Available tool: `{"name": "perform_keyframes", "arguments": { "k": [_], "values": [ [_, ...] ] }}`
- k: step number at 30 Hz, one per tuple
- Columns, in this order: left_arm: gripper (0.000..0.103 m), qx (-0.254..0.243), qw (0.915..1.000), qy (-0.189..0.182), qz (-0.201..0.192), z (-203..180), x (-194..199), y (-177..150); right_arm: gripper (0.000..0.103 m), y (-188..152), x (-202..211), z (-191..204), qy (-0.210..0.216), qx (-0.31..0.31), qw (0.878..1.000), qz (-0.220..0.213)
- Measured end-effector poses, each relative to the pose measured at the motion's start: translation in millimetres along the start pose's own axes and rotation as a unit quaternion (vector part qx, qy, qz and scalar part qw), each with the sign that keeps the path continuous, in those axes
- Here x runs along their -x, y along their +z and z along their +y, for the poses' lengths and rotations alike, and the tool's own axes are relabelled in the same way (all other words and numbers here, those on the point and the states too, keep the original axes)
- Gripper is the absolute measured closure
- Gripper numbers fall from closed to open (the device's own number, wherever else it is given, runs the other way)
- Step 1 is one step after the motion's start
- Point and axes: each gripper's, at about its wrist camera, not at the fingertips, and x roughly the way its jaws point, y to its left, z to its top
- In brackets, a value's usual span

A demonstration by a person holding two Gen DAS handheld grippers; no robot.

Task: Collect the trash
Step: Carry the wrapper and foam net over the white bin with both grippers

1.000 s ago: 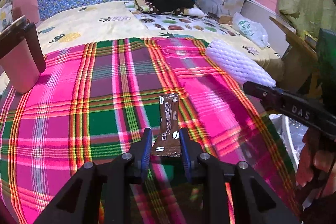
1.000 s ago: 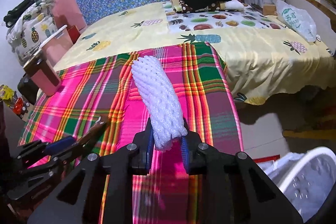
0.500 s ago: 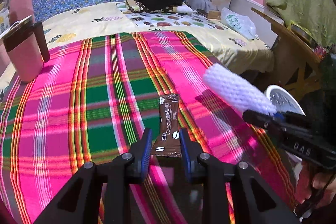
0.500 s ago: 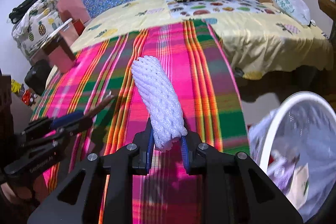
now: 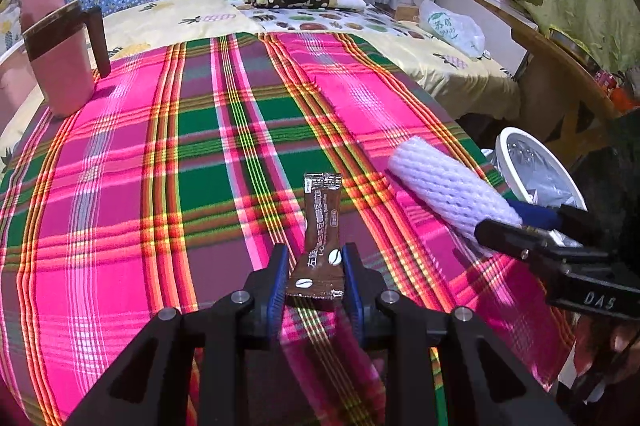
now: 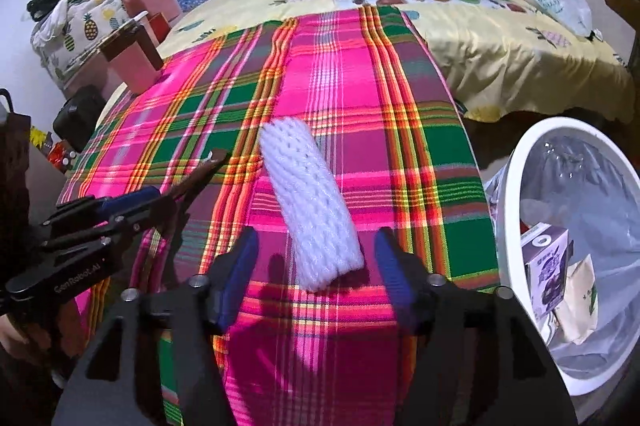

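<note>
Two grippers work over a bed covered with a pink and green plaid cloth (image 5: 160, 186). At ten o'clock in the left wrist view a pink mug (image 5: 66, 66) with a brown lid stands on the far corner of the cloth. Toward six o'clock, the left gripper (image 5: 315, 268) is closed narrow on the near end of a brown coffee sachet (image 5: 320, 238), blue pads pressing both of its edges; the sachet points away at twelve o'clock above the cloth. At three o'clock from it a white foam net sleeve (image 5: 452, 192) sits at the tip of the right gripper (image 5: 516, 226).

In the right wrist view, the left gripper (image 6: 160, 198) shows at nine o'clock with the sachet (image 6: 200, 174) edge-on. At centre, the right gripper (image 6: 316, 266) stands wide, its blue pads (image 6: 240, 270) clear of the foam sleeve (image 6: 310, 198) on both sides; whether the sleeve rests on the cloth (image 6: 400, 106) cannot be told. At four o'clock a white bin (image 6: 516, 186) with a clear liner stands just beside the bed, holding a small purple carton (image 6: 546, 270) and a pale packet (image 6: 578, 298).
</note>
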Motion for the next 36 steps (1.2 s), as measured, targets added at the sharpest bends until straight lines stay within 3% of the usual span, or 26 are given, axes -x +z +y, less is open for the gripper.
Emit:
{"name": "perform_keyframes", "arguments": {
  "k": [6, 8, 9, 22, 24, 30, 34, 35, 36],
  "values": [
    [0.076, -0.007, 0.9999, 0.007, 0.009, -6.2, -7.8, -2.2, 0.041, 1.2, -11.0, 0.9, -0.005, 0.011, 1.0, 0.001],
    [0.077, -0.008, 0.9999, 0.009, 0.01, -7.8, -7.9, -1.9, 0.058, 1.0, -14.7, 0.3, -0.001, 0.014, 1.0, 0.01],
    [0.078, -0.007, 0.9999, 0.005, 0.011, -8.5, -7.8, -1.5, 0.076, -0.6, -14.2, 0.6, -0.002, 0.013, 1.0, 0.013],
    [0.082, -0.035, 0.9983, -0.038, -0.025, -53.6, 12.8, 23.6, 0.079, -9.8, 38.8, -17.6, -0.017, -0.025, 0.998, -0.048],
    [0.103, -0.046, 0.9975, -0.047, -0.026, -66.4, 13.4, 27.8, 0.079, -11.6, 46.3, -22.4, -0.023, -0.033, 0.998, -0.056],
    [0.103, -0.074, 0.9947, -0.066, -0.029, -97.4, 12.2, 34.4, 0.079, -15.7, 61.9, -39.8, -0.041, -0.057, 0.995, -0.073],
    [0.103, -0.085, 0.9942, -0.06, -0.029, -100.9, 9.0, 30.5, 0.079, -18.6, 60.7, -48.1, -0.046, -0.069, 0.994, -0.072],
    [0.099, -0.081, 0.9949, -0.057, -0.019, -99.4, 4.5, 29.0, 0.079, -19.3, 60.7, -48.8, -0.046, -0.07, 0.994, -0.072],
    [0.088, -0.078, 0.9954, -0.054, -0.013, -97.8, 1.8, 27.2, 0.079, -19.9, 59.4, -49.5, -0.046, -0.072, 0.994, -0.071]
  ]
}}
